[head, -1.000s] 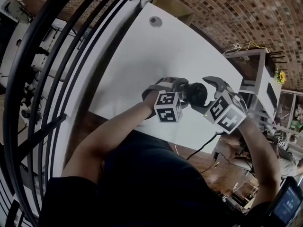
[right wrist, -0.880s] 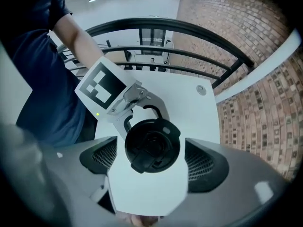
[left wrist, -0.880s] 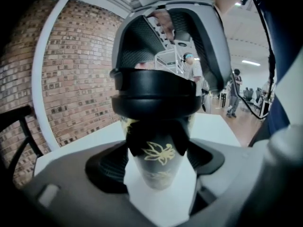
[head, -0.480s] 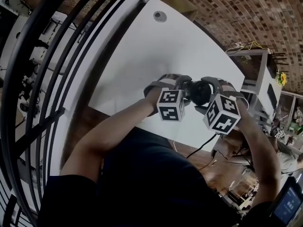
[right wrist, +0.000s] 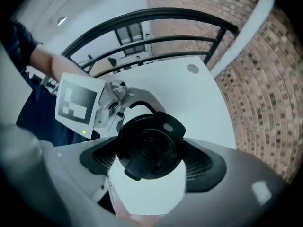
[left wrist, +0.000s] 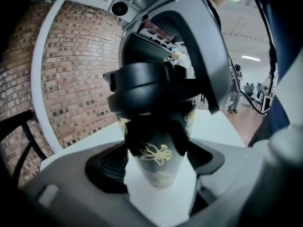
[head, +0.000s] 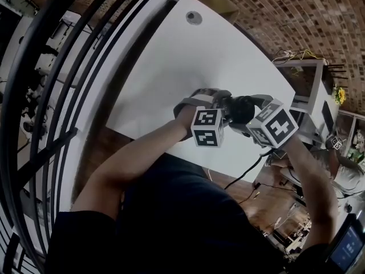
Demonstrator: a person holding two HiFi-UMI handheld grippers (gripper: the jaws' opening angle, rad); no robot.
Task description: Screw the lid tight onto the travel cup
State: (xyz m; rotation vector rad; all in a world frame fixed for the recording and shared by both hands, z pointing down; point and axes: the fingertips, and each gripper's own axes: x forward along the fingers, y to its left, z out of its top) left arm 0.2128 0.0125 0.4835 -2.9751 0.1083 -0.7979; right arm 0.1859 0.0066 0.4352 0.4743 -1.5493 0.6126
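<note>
The black travel cup (left wrist: 158, 157) with a gold flower print stands upright on the white table, and my left gripper (left wrist: 158, 171) is shut on its body. Its black lid (left wrist: 151, 86) sits on top. In the right gripper view I look straight down on the lid (right wrist: 149, 145). My right gripper (right wrist: 149, 159) straddles it from above. Its jaws have just been opening; the pads stand close beside the lid's rim without pressing it. In the head view both grippers meet at the cup (head: 242, 108), the left gripper (head: 227, 107) from the near side and the right gripper (head: 252, 116) from above.
The white table (head: 188, 56) has a round cable grommet (head: 194, 17) at its far end. A black railing (head: 85, 67) runs along the left. A brick wall lies beyond, and a metal shelf frame (head: 311, 96) stands right of the table. A cable (head: 245, 176) hangs off the near edge.
My right gripper has rolled about its own axis and sunk a little over the lid, so its marker cube shows another face. The left gripper and the cup have stayed put.
</note>
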